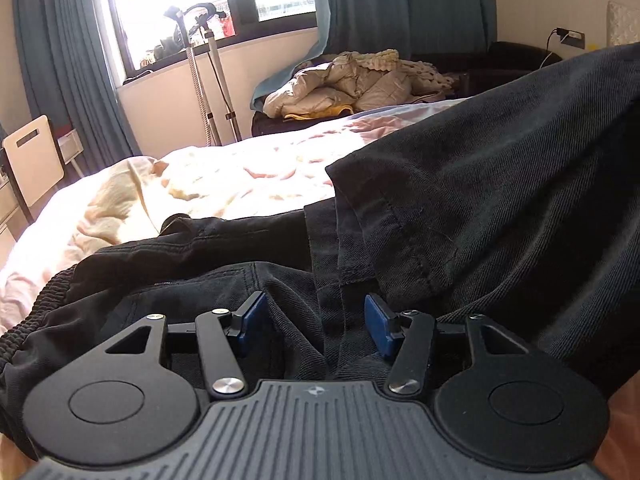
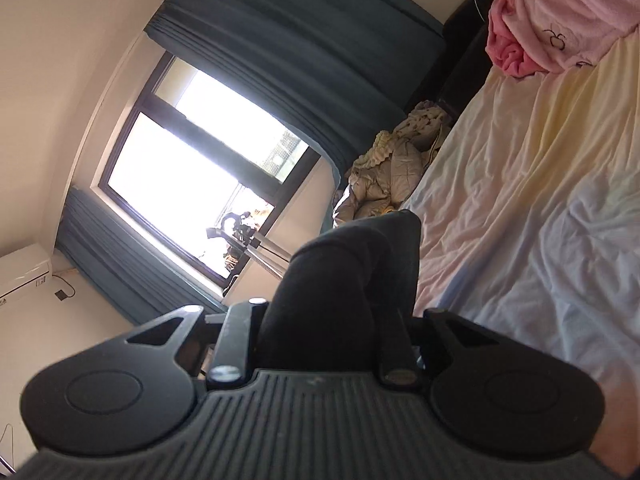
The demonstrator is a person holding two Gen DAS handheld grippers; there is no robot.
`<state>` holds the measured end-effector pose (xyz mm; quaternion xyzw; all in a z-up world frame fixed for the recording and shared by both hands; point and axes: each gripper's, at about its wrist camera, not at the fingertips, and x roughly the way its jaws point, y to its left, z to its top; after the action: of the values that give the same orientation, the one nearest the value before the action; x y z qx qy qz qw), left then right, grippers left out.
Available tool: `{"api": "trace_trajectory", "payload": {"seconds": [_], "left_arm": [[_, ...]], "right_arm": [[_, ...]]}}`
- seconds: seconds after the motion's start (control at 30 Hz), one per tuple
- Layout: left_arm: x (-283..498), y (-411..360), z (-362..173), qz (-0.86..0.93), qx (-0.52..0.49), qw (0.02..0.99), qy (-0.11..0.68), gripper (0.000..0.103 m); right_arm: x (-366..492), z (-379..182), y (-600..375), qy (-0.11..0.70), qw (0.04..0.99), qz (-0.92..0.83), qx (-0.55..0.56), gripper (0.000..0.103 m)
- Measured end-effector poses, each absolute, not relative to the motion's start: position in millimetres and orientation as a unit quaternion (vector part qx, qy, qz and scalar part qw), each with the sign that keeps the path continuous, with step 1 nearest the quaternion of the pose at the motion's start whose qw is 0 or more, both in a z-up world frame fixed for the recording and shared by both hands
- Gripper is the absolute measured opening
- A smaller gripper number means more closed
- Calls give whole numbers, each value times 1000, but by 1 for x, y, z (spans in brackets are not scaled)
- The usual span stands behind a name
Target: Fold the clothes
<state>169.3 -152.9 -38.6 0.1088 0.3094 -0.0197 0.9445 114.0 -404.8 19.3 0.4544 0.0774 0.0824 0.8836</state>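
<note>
A pair of black trousers (image 1: 460, 208) lies on the bed, with the elastic waistband (image 1: 36, 312) at the lower left. My left gripper (image 1: 316, 320) is open, its blue pads (image 1: 252, 316) set apart over bunched black cloth near the waist. One trouser leg rises up and to the right out of view. In the right wrist view my right gripper (image 2: 332, 320) is shut on a fold of the black trousers (image 2: 344, 272) and holds it above the bed; the fingertips are hidden by the cloth.
The bed sheet (image 1: 240, 176) is pale yellow and pink; it also shows in the right wrist view (image 2: 520, 200). A pink blanket (image 2: 552, 20) lies at the bed's head. A beige quilted pile (image 1: 340, 88) sits beyond the bed. A window, blue curtains and a stand (image 1: 208, 80) lie further back.
</note>
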Motion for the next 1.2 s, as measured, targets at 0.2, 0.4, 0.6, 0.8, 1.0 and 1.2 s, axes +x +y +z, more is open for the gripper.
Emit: {"api": "trace_trajectory", "payload": {"seconds": [0.2,0.4,0.6,0.8,1.0,1.2], "left_arm": [[168,-213,-63,-51,110,945,304,58],[170,-157,-43,-53,83,943,317,63],[151,-63,3,-13,51,959,279,73],[110,45,33,74,-31,974,214,76],[94,113,44,137,-118,974,140,80],[98,149,25,140,-172,965,138,80]], "right_arm": [[92,37,-436,19,931,29,363,23],[105,36,-406,2,959,47,280,23],[122,54,-348,1,977,84,196,25],[143,67,-237,14,989,129,74,26],[169,19,-88,77,977,198,-32,28],[148,-75,35,141,942,255,-167,28]]}}
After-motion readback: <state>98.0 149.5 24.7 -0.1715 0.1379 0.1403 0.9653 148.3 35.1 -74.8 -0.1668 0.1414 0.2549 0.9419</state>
